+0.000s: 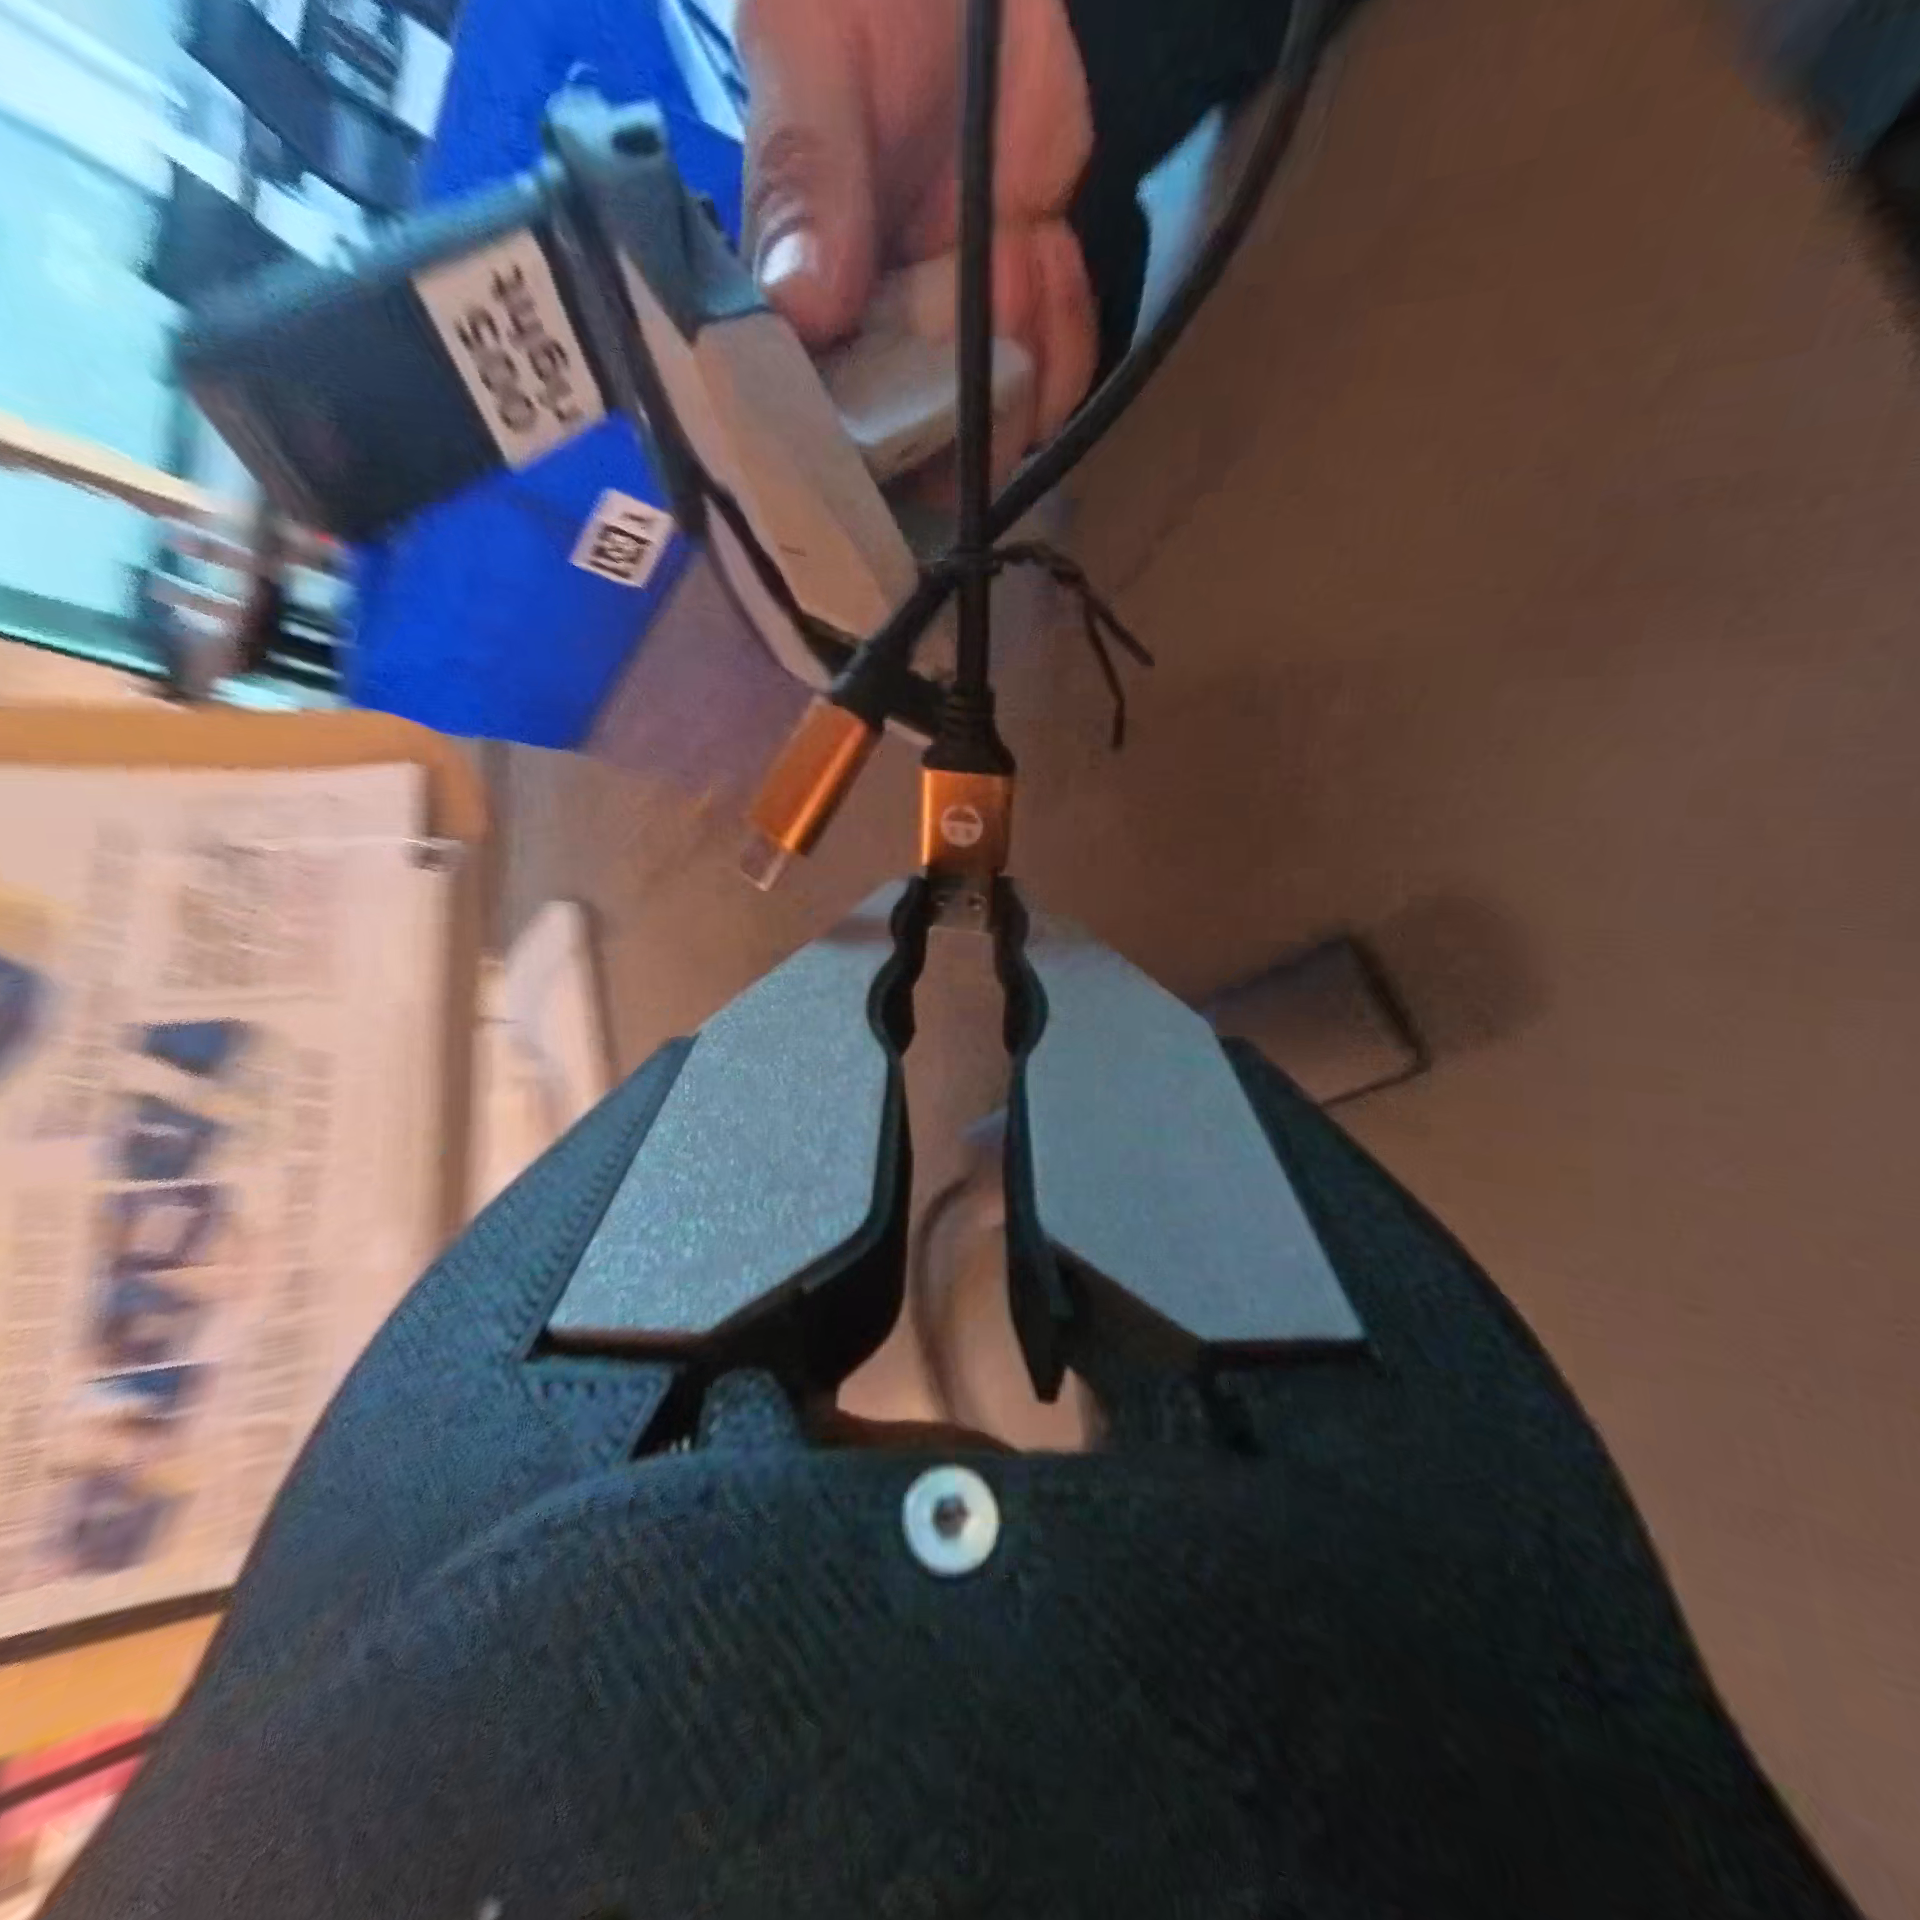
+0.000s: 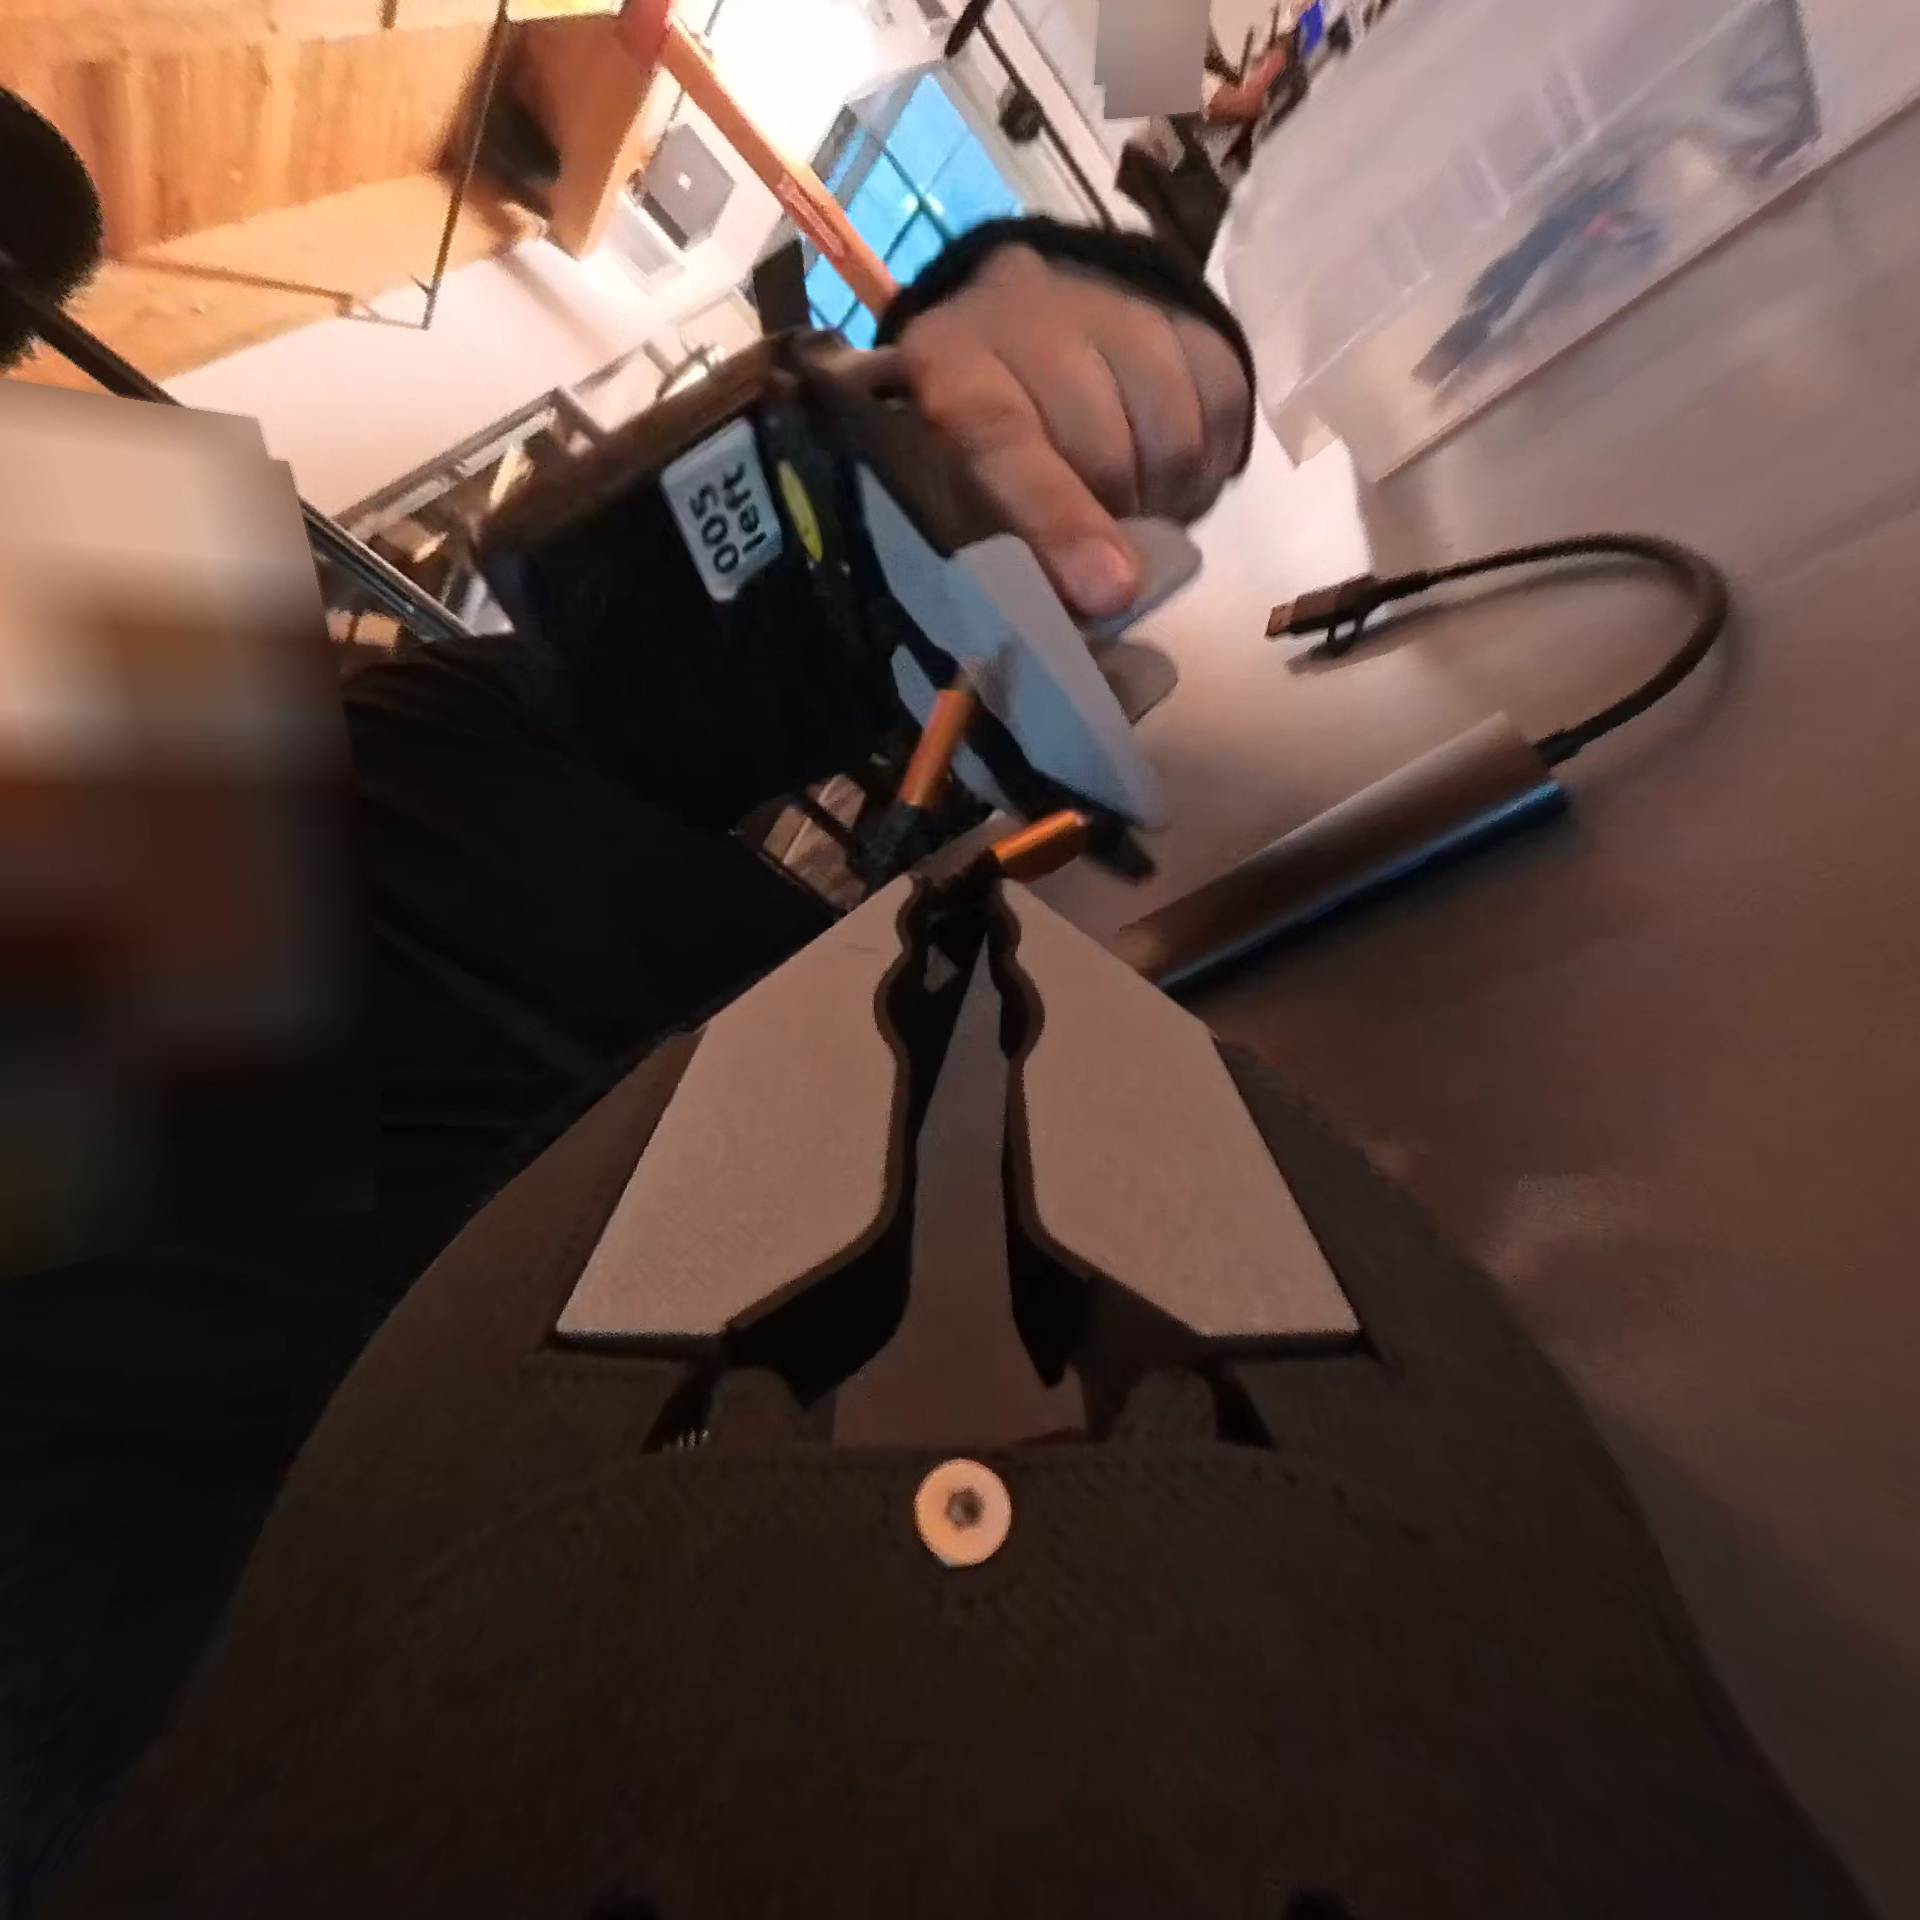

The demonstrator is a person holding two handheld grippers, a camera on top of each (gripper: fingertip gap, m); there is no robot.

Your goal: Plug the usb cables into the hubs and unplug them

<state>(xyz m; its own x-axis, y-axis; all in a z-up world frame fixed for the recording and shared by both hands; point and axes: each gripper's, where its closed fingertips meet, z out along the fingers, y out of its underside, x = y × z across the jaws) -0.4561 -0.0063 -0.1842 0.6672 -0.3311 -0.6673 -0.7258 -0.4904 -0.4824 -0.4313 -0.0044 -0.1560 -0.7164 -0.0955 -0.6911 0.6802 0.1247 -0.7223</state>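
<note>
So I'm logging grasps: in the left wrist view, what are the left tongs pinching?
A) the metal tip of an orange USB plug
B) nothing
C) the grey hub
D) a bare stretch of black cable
A: the left tongs are closed on the metal tip of the orange plug, whose black cable runs away from it; a second orange plug hangs free beside it.
</note>
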